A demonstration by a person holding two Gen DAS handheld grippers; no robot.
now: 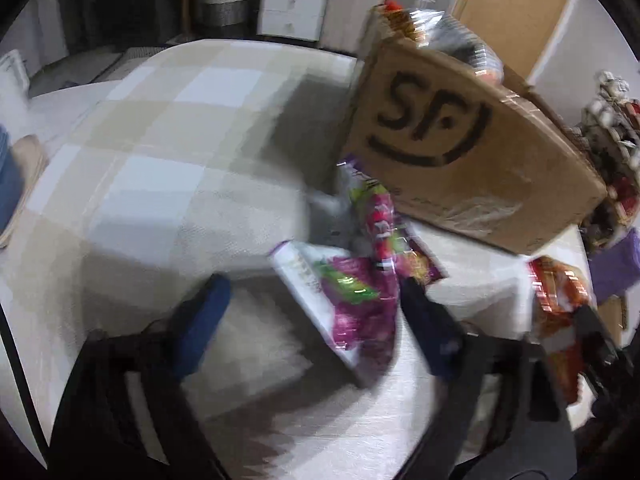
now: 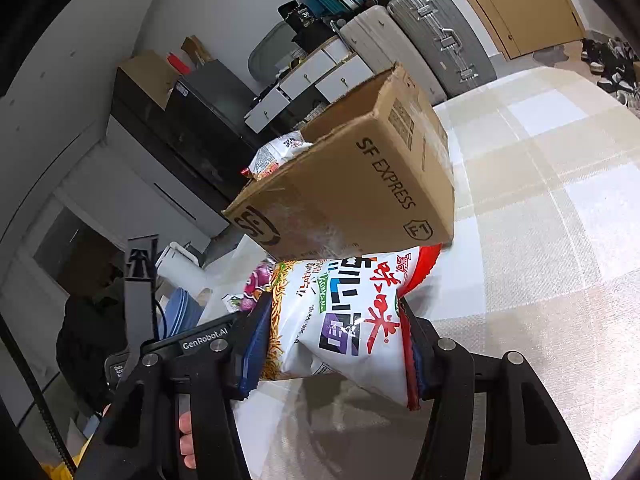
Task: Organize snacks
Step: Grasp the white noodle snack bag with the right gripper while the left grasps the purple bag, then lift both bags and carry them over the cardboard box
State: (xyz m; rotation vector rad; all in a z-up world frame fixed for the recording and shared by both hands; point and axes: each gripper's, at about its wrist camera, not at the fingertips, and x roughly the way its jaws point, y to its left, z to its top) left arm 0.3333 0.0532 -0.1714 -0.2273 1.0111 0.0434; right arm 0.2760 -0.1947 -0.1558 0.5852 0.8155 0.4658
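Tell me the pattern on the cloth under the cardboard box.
The cloth has large beige-and-white checks, clearest in the right wrist view.

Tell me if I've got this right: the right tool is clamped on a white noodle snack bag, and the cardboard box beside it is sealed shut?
Not quite. The right tool does clamp the white noodle snack bag, but the cardboard box is open, with a packet showing inside; the right wrist view shows it.

A beige-and-white checked cloth (image 1: pixel 160 152) covers the worktop. Behind it stand white drawers (image 1: pixel 294 0) beside a woven grey basket (image 1: pixel 226 0), and hard-shell suitcases (image 2: pixel 436 36) lean by a tan wooden door (image 2: pixel 520 4). The plain walls (image 2: pixel 224 4) are pale grey. A dark cabinet (image 2: pixel 168 120) sits along one wall — boxes on top.
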